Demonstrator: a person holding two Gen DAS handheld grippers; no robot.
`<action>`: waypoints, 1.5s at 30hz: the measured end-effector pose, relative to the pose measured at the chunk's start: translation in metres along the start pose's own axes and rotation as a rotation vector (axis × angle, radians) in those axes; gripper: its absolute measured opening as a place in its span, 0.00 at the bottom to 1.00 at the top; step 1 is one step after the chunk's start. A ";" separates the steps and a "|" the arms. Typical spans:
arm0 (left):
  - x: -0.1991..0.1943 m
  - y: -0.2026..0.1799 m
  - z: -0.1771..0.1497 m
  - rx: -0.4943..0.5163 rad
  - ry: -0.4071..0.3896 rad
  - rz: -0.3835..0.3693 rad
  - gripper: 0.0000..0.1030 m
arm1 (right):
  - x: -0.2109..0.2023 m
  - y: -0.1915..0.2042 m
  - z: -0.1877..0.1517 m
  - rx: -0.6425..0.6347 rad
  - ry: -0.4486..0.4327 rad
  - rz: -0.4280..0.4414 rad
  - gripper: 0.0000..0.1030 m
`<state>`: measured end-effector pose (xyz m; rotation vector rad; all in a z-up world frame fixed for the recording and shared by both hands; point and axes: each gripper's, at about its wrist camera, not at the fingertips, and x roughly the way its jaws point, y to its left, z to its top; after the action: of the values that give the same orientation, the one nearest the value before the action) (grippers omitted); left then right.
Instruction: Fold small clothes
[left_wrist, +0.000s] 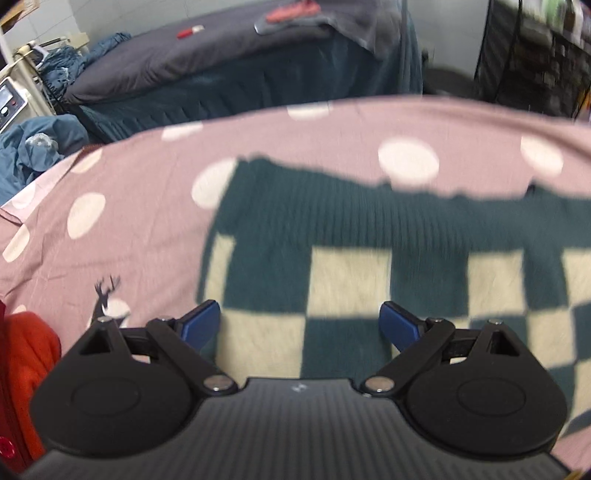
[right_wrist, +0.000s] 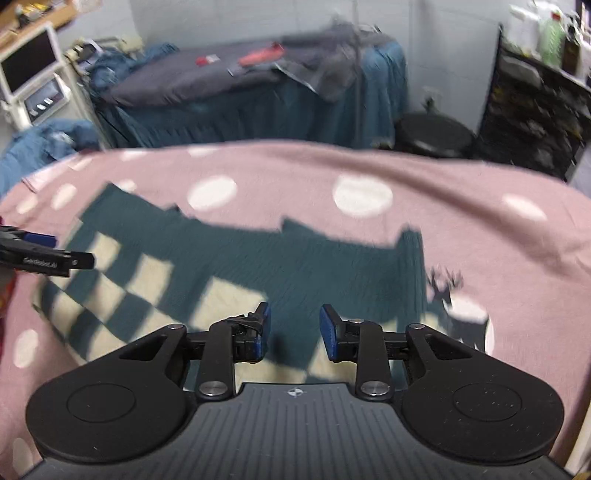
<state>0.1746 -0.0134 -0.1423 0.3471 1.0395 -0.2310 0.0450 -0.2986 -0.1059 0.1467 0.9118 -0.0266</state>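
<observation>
Knitwear was the thing in hand: a dark teal and cream checked sweater (left_wrist: 369, 236) lay spread flat across the pink dotted sheet (left_wrist: 129, 206), filling the centre and right of the left wrist view and the lower left and centre of the right wrist view. You held your left claw (left_wrist: 300, 325) spread wide over its lower left part, gripping nothing. Your right claw (right_wrist: 294, 328) hung released too, its gap narrower, above the checks near the lower centre. To my eye you were still at the approach, before the first fold. Next you would need each claw at an edge, pinching both layers together. Blur hid the hemline.
</observation>
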 end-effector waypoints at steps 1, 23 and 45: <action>0.007 -0.005 -0.003 0.019 0.026 0.023 0.94 | 0.006 -0.002 -0.003 0.007 0.027 -0.023 0.55; -0.094 -0.123 -0.106 0.228 -0.091 -0.085 0.99 | -0.039 0.004 -0.007 -0.012 -0.056 0.008 0.95; -0.114 -0.237 -0.175 0.805 -0.257 0.043 0.99 | -0.084 -0.045 -0.052 0.061 0.003 0.056 0.98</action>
<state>-0.1033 -0.1616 -0.1635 1.0354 0.6455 -0.6403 -0.0514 -0.3395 -0.0764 0.2288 0.9094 -0.0017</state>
